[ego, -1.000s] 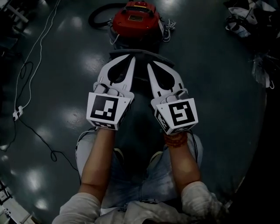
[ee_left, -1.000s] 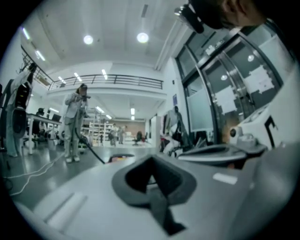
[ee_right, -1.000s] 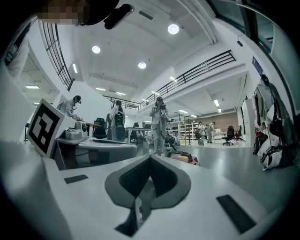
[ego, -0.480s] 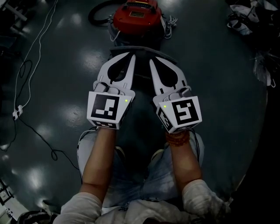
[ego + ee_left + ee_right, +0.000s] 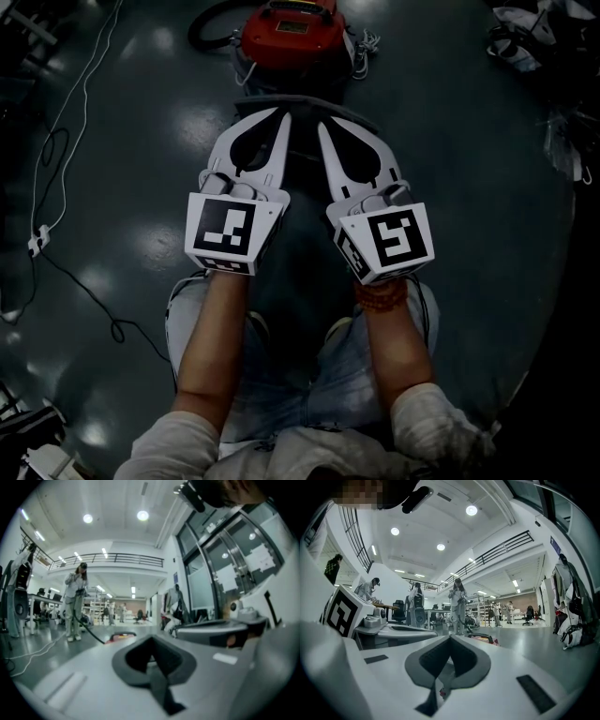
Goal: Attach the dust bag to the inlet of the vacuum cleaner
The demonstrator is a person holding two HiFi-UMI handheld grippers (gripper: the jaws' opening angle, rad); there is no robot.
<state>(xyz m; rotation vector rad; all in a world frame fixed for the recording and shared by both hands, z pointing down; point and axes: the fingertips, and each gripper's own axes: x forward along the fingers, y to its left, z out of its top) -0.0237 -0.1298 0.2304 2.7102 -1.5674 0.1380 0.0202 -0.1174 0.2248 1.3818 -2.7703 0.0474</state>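
Note:
The red vacuum cleaner stands on the dark floor at the top of the head view, its black hose curled to its left. A dark flat sheet, possibly the dust bag, lies just in front of it, mostly hidden by the jaws. My left gripper and right gripper are held side by side, level, pointing at the vacuum, both shut with nothing in them. The vacuum shows low and far beyond the closed tips in the left gripper view and the right gripper view.
A white cable with a power strip and a black cable run over the floor at left. Bags and clutter lie at the upper right. The person's knees are below the grippers. A person stands far off.
Both grippers stay in place and shut. The small green lights seen on both marker cubes half a second ago are off. The vacuum sits slightly higher in the head view.

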